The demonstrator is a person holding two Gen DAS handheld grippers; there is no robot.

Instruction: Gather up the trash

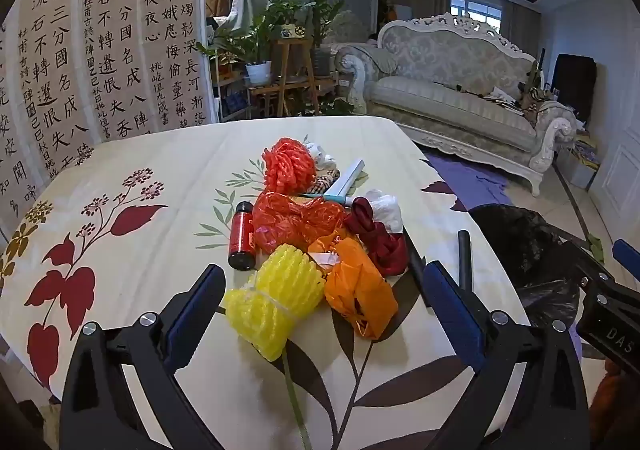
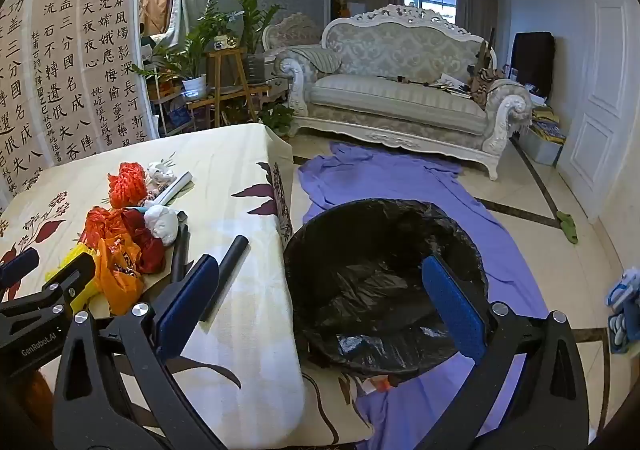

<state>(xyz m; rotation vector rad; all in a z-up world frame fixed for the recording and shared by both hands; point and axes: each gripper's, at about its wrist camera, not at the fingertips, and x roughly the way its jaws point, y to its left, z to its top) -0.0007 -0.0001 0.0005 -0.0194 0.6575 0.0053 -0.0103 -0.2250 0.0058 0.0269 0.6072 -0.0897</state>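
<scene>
A heap of trash lies mid-table on the flowered cloth: yellow foam net, orange bag, red-orange plastic bag, red bottle, dark red cloth, white wad, orange net, black tubes. My left gripper stands open just above the near end of the heap, the yellow net and orange bag between its fingers, untouched. My right gripper is open and empty, hanging over the table's edge and the black-lined trash bin. The heap is at left in the right wrist view.
The bin stands on a purple sheet on the floor right of the table. A pale sofa, plant stands and calligraphy panels are behind. A grey tube and small items lie at the heap's far side.
</scene>
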